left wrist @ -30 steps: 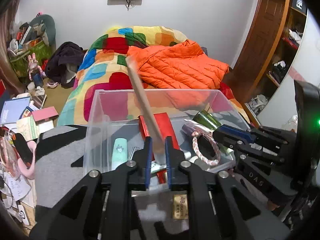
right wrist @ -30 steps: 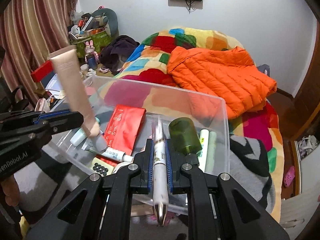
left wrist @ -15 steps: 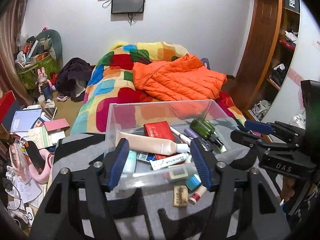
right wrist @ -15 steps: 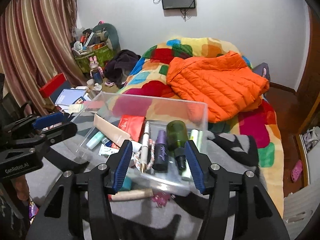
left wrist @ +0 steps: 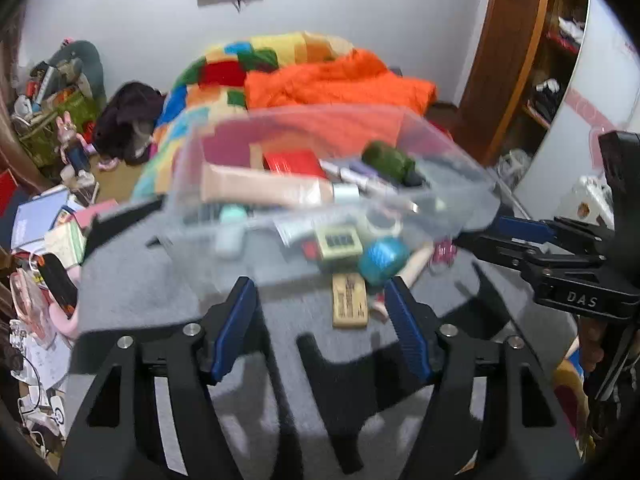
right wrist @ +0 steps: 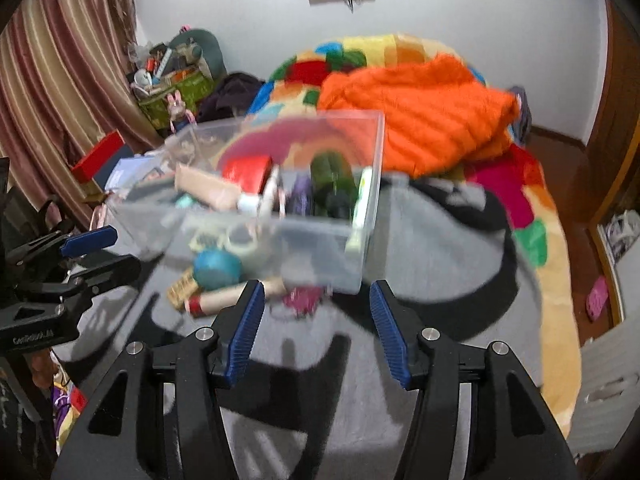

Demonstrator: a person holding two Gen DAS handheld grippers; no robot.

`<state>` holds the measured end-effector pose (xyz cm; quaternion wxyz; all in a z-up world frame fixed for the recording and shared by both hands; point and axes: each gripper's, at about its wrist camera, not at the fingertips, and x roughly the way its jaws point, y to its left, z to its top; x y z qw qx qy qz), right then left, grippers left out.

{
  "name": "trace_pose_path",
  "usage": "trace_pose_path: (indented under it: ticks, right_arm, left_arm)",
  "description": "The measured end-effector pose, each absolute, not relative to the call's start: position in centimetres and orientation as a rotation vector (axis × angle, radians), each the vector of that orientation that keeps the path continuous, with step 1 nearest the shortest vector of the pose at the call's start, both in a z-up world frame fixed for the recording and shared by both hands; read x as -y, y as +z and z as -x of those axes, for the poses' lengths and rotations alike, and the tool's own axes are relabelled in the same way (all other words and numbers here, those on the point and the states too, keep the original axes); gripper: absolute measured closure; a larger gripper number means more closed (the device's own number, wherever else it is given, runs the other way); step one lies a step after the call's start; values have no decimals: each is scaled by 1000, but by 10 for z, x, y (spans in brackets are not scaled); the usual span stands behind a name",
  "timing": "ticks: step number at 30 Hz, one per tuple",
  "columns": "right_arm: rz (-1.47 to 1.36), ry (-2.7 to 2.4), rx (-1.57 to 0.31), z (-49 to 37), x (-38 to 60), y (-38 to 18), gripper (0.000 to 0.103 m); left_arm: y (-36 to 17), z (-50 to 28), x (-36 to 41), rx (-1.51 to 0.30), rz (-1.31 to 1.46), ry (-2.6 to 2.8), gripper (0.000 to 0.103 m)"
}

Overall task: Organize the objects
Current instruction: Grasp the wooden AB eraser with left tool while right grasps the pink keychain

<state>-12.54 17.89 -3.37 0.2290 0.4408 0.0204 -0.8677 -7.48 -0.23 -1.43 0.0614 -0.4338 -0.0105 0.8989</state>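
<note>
A clear plastic bin (left wrist: 192,168) stands on the grey blanket and holds a beige tube (left wrist: 264,188), a red packet (left wrist: 296,162), a green bottle (left wrist: 388,160) and a white pen (right wrist: 270,196). In front of the bin lie a teal round thing (left wrist: 382,258), a tan box (left wrist: 349,300), a stick with a red band (right wrist: 236,298) and a pink item (right wrist: 302,300). My left gripper (left wrist: 316,284) hovers before the tan box, its jaws wide apart and closing, nothing between them. My right gripper (right wrist: 316,286) is open and empty near the bin's front corner (right wrist: 356,276).
The bed beyond carries a patchwork quilt (right wrist: 340,60) and an orange jacket (right wrist: 420,120). Books and clutter (left wrist: 40,224) crowd the floor at the left. A wooden shelf (left wrist: 540,80) stands at the right. Each gripper shows at the side of the other's view. Both pictures are blurred.
The left gripper let go of the beige tube and the right let go of the white pen; both now lie in the bin. Both grippers opened and drew back toward the loose items.
</note>
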Motion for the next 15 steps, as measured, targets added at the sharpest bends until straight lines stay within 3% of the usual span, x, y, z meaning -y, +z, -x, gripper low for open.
trace_pose_path:
  ticks: [2,10,15]
  right_arm:
    - [-1247,-2372,-63,129,-175,-44,52]
    - [-1311,-2364,-80,142,-163,-65,53]
    - [-1294,-2386,-104,142,-159,-66,69]
  left_arm:
    - [-25,77,-1,9,1348,2692,45]
    - [-50,86,-8,-44,1425,2638,47]
    - [-52,88,-11,-50,1423,2620,47]
